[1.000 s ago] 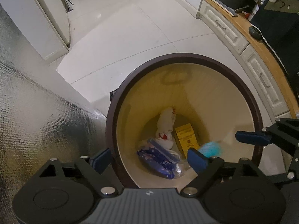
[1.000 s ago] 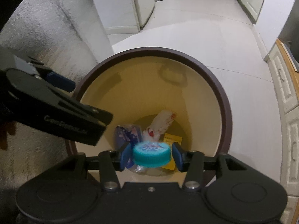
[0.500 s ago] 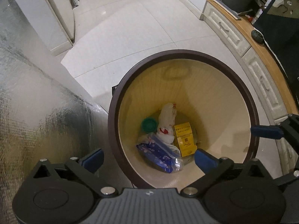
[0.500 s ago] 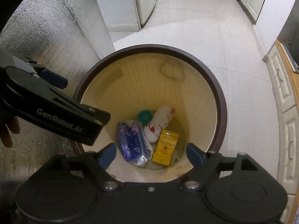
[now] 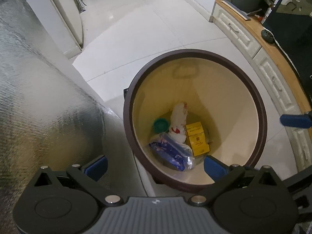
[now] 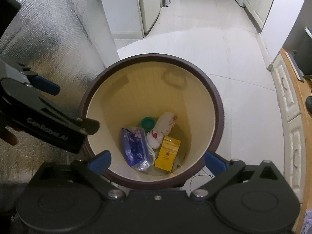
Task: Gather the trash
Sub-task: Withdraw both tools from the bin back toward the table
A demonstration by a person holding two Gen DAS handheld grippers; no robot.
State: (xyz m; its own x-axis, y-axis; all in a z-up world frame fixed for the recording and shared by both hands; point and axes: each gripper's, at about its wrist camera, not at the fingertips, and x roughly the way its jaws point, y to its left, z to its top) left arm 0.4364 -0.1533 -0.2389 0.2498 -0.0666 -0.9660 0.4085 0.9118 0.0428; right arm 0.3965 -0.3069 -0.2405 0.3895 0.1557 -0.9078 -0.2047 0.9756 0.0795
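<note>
Right gripper (image 6: pixel 157 160): jaws opening, blue pads far apart, nothing between them; it hangs above the bin's near rim. Left gripper (image 5: pixel 155 165): jaws spread wide, empty, one pad over the foil-covered surface (image 5: pixel 44 105), the other over the bin mouth.

Below both, the round bin (image 6: pixel 218 101), dark brown rim, cream inside. On its floor lie four pieces of trash: green cap (image 6: pixel 147 122), open side up, against the far wall; white crumpled wrapper (image 6: pixel 162 129) with red print, leaning beside it; blue flowered tissue pack (image 6: pixel 133 146); yellow box (image 6: pixel 168 153), print too small to read.

Right view: left gripper's body cuts across the left edge, hiding part of the rim; fingertips (image 6: pixel 9 137) of the holding hand just show beneath it.

Bin's outer base hidden by gripper bodies. Counter (image 5: pixel 273 54) at right cropped; items on it unclear.
</note>
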